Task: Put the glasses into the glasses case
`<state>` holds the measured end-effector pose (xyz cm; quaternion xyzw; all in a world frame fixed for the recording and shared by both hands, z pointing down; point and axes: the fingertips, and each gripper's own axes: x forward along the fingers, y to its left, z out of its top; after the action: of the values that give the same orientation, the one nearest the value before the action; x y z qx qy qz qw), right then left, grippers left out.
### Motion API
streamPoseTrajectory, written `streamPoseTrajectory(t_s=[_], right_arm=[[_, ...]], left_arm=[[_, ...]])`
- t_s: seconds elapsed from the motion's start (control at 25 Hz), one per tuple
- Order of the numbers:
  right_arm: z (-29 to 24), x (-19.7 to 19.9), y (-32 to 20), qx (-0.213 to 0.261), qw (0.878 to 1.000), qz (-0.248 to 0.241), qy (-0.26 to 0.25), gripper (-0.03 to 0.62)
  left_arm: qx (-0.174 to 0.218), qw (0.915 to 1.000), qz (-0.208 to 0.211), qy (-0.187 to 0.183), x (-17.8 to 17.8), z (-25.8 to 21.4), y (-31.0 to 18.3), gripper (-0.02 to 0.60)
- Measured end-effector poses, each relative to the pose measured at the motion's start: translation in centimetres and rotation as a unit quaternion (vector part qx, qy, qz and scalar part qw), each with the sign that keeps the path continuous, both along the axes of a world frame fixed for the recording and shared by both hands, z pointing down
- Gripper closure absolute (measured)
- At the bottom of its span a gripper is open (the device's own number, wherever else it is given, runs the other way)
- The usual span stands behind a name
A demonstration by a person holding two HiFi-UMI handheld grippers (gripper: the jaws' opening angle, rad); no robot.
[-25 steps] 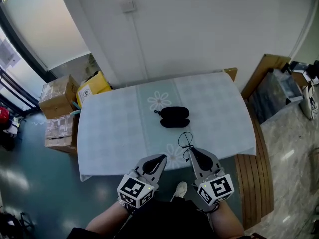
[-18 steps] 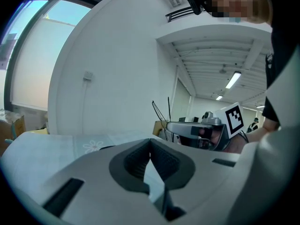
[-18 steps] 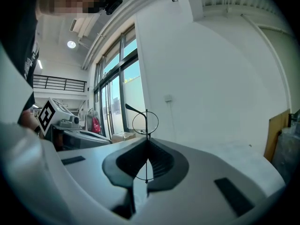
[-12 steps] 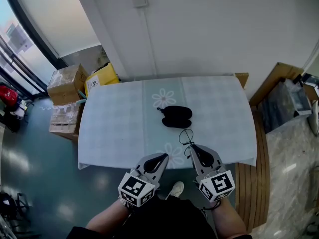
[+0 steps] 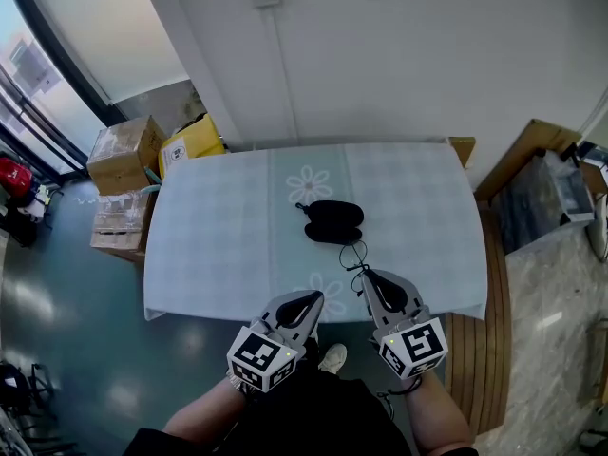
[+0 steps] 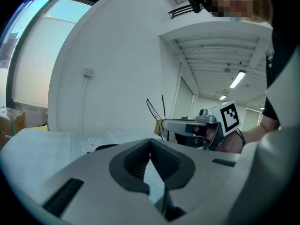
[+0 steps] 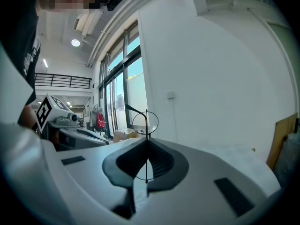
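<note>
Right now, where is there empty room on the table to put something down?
The table is bare on its whole left side, from the case to the left edge, and on its right side, from the case to the right edge. The near middle is crowded: the right tongs hold the glasses there, beside the left tongs.

The left tool [image 5: 310,299] hangs over the near edge of the desk [image 5: 209,245], its jaws closed on each other with nothing between them and its marker cube toward the person. The right tool [image 5: 365,275] is just beside it and slightly farther over the desk. Its jaws pinch the thin wire frame of the glasses [image 5: 354,256], which stands up from its tip. The left forearm [image 5: 201,414] and right forearm [image 5: 440,414] reach in from the desk's near side, roughly parallel.
</note>
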<state>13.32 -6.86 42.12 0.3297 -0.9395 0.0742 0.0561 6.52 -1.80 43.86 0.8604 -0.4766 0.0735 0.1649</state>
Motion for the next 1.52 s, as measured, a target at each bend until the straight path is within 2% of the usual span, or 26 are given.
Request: streamPoseTrajectory(t_s=[0.44, 1.08, 1.32, 1.52], right_arm=[[1.7, -1.6, -3.5, -0.003, 0.999, -0.012, 0.042, 0.567], [7.0, -5.2, -9.6, -0.034, 0.992, -0.055, 0.106, 0.568], [10.1, -6.5, -11.7, -0.044, 0.984, -0.092, 0.148, 0.566], [12.9, -7.9, -13.2, -0.046, 0.968, -0.147, 0.199, 0.567]], left_arm=[[-0.005, 0.9997, 0.024, 0.0, -0.4, 1.1, -3.4, 0.555], [-0.02, 0.9973, 0.07, -0.009, -1.0, 4.1, -7.1, 0.555], [-0.033, 0.9965, 0.077, -0.008, -1.6, 5.7, -8.2, 0.555], [-0.044, 0.9957, 0.081, -0.007, -2.1, 6.9, -9.0, 0.555]])
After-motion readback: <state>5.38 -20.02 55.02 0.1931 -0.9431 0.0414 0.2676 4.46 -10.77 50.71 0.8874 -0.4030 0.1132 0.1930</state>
